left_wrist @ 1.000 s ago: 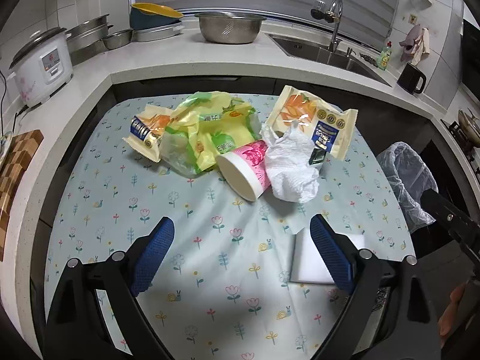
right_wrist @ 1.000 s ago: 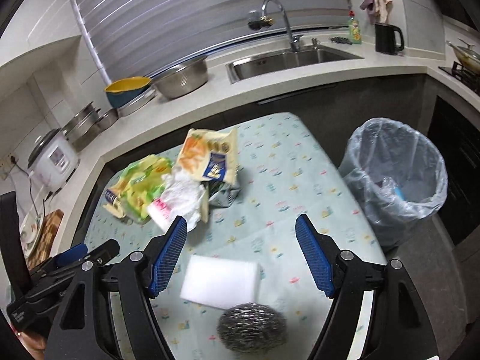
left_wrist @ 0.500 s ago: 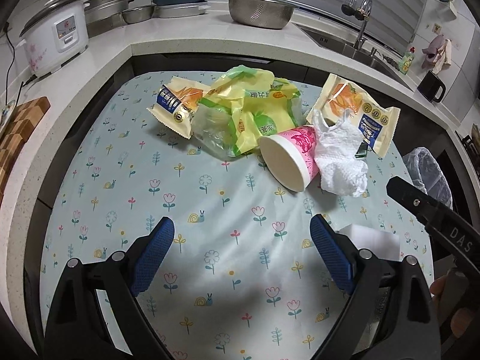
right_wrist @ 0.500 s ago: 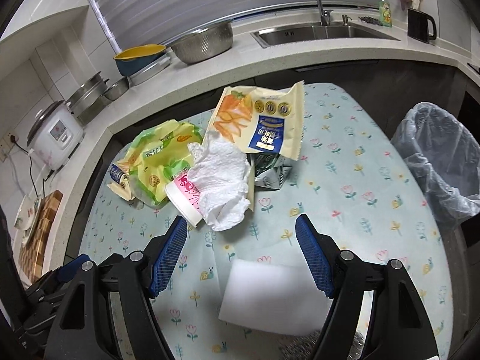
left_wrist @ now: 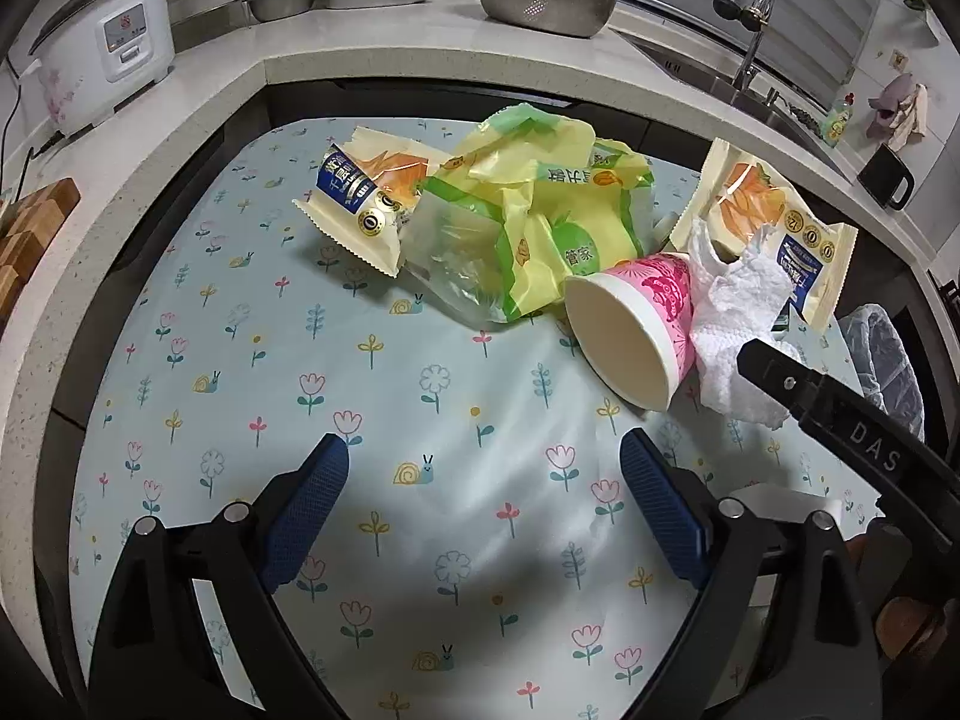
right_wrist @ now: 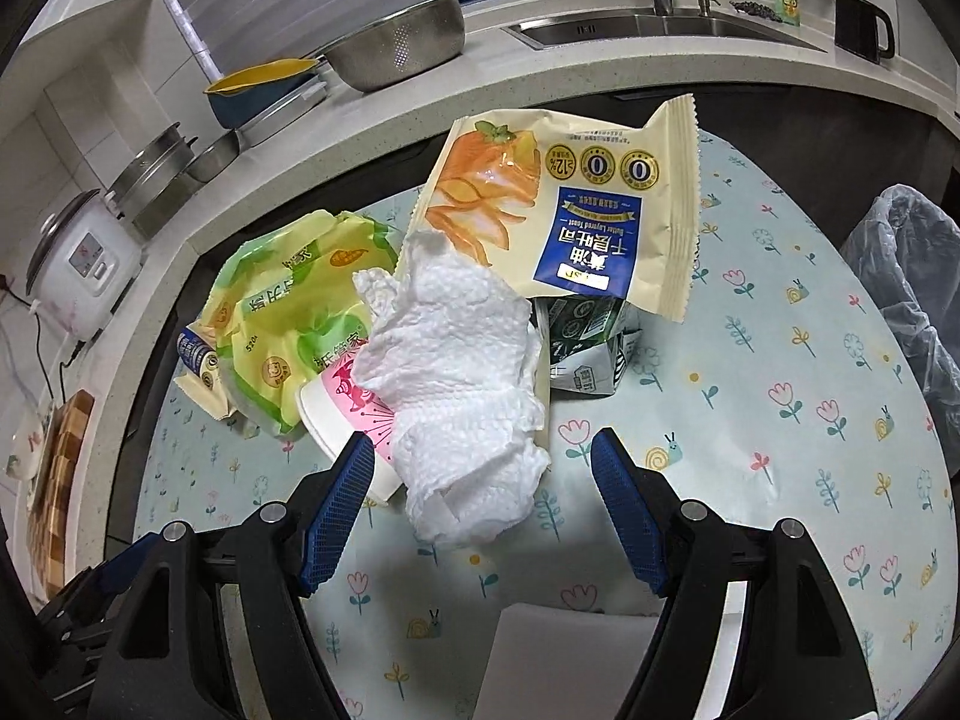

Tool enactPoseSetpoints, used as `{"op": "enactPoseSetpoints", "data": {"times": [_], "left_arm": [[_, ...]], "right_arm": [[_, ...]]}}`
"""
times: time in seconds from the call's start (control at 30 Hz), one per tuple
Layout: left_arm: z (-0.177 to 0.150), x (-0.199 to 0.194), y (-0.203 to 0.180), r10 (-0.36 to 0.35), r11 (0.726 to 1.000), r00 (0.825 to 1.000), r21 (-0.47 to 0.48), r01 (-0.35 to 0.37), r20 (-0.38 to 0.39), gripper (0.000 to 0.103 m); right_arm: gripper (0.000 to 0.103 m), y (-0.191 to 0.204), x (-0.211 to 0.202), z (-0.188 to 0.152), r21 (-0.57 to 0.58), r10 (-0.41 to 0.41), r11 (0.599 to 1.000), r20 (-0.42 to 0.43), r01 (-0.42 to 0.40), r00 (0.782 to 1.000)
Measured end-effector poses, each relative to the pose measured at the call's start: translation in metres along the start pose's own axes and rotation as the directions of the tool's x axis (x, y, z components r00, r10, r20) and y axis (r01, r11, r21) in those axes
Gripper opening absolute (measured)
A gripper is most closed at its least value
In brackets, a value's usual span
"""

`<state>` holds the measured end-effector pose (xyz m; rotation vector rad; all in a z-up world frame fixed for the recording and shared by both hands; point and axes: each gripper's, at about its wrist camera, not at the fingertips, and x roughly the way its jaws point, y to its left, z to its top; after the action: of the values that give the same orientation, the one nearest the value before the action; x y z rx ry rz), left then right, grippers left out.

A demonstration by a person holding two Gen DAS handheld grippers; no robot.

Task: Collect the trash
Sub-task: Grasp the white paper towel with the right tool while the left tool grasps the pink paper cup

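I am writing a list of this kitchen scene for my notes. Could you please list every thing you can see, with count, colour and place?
toast wrappers: 2, cream with orange and blue, one at each end of the pile
plastic bag: 1, yellow-green, pile middle
paper cup: 1, pink and white, on its side
paper towel: 1, white, crumpled against the cup
carton: 1, dark green, crushed, under the near wrapper
sponge: 1, white, table near edge
tablecloth: 1, pale blue, flowered
trash bin: 1, clear liner, right of table
rice cooker: 1, white, counter
colander: 1, steel, counter
left gripper: jaws open, empty
right gripper: jaws open around the towel
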<state>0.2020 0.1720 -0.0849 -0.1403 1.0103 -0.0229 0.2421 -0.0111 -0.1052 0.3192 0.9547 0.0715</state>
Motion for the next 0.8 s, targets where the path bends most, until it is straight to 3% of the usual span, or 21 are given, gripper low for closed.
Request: {"op": "enactPoseSetpoints", "data": {"times": [0.17,0.2,0.6,0.8], "left_arm": [[0.005,0.006,-0.002,-0.014,1.000,1.000,-0.006,0.014,-0.009,0.088],[0.005,0.006,-0.004,-0.017,1.000,1.000,-0.006,0.017,-0.010,0.088],[0.010,0.009,-0.037,-0.059,0.998,0.998,0.026,0.059,-0.006,0.088],[0.015,0.018,-0.054,-0.076,0.997,0.997,0.029,0.076,-0.014,0.088]], "right_arm": [[0.011,0.001,0.006,-0.004,-0.019,0.017,1.000,-0.030,-0.018,0.999],[0.008,0.001,0.004,-0.005,-0.025,0.025,0.999,-0.027,-0.026,0.999],[0.005,-0.017,-0.069,0.001,-0.030,0.049,0.999,0.137,-0.045,0.989],[0.005,-0.036,-0.083,0.006,0.005,0.051,0.999,0.166,-0.052,0.985]]}}
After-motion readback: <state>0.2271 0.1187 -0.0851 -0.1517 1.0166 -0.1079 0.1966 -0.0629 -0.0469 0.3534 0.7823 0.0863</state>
